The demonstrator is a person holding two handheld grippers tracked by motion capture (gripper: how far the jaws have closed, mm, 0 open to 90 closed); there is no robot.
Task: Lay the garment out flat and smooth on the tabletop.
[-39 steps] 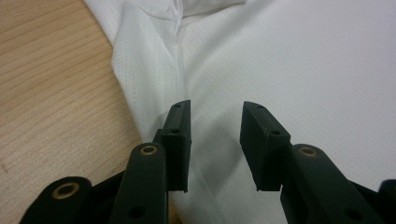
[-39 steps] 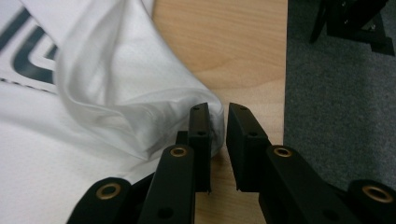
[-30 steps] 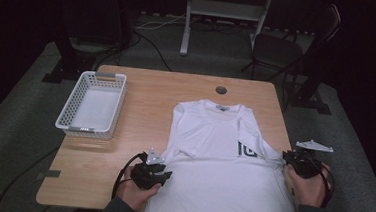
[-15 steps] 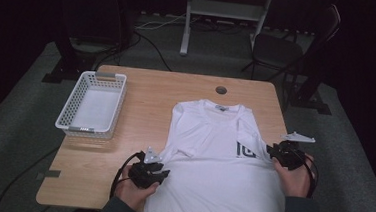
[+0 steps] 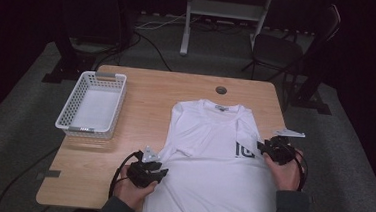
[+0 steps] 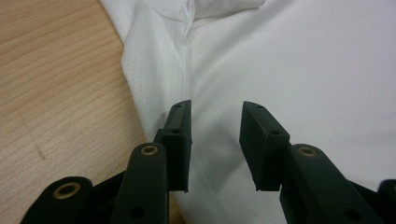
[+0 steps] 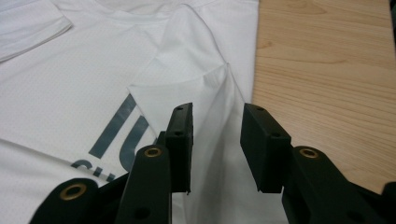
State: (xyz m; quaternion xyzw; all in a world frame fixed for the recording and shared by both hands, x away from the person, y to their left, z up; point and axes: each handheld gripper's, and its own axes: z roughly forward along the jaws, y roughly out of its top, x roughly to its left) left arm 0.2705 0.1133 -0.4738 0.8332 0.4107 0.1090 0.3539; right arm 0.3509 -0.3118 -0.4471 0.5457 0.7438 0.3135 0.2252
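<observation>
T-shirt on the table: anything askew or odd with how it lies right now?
Nothing is damaged. The white T-shirt lies uneven: its sleeve beside the right hand-held gripper is folded in over the printed chest, while the sleeve near the left hand-held gripper lies along the body, and the hem hangs off the table edge.

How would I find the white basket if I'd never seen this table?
Look at the wooden table and go to its far left corner. The white basket sits there by itself, well apart from the white T-shirt spread flat on the right half. Unlike the soft shirt, it is a stiff box with slotted walls and nothing inside.
</observation>
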